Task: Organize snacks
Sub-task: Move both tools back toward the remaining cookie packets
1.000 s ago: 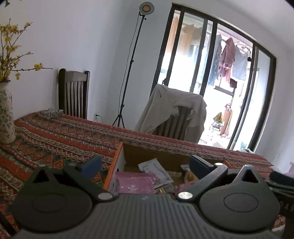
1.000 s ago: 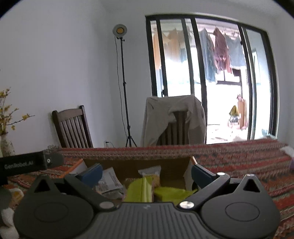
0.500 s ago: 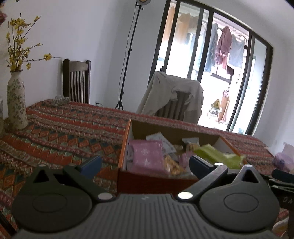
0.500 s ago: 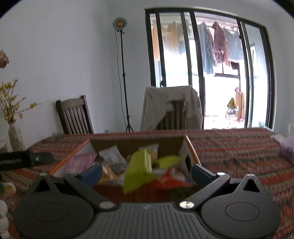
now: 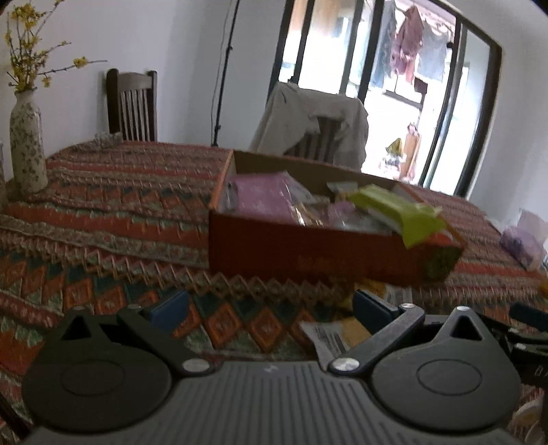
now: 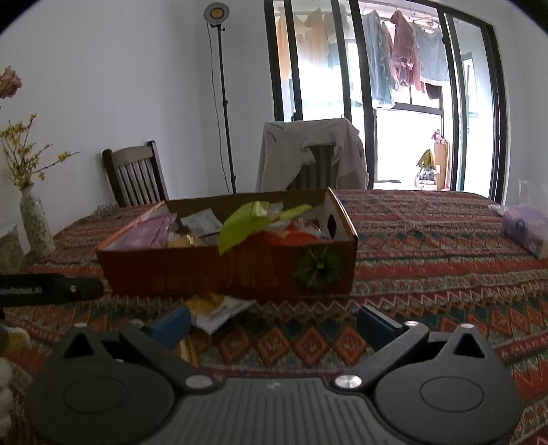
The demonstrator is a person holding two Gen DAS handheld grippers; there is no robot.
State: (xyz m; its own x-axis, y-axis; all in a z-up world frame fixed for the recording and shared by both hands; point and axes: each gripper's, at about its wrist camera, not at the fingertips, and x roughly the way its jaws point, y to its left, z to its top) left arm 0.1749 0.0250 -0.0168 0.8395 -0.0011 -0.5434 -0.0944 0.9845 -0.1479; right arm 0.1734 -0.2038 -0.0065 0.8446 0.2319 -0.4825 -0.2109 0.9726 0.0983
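On the patterned tablecloth (image 6: 428,260) sits a snack-filled orange box (image 6: 226,270); both grippers (image 5: 270,304) (image 6: 274,318) hover before it, jaws apart, empty.

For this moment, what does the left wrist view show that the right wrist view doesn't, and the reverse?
Only the left wrist view shows the open left gripper and the box's left side wall.

Only the right wrist view shows the open right gripper, the green burst print on the box front, the lamp head atop its stand, and a dried flower at the left edge.

Both show the snack-filled box, the green packet sticking out, the loose packet lying before it, the vase, two chairs and the hanging laundry.
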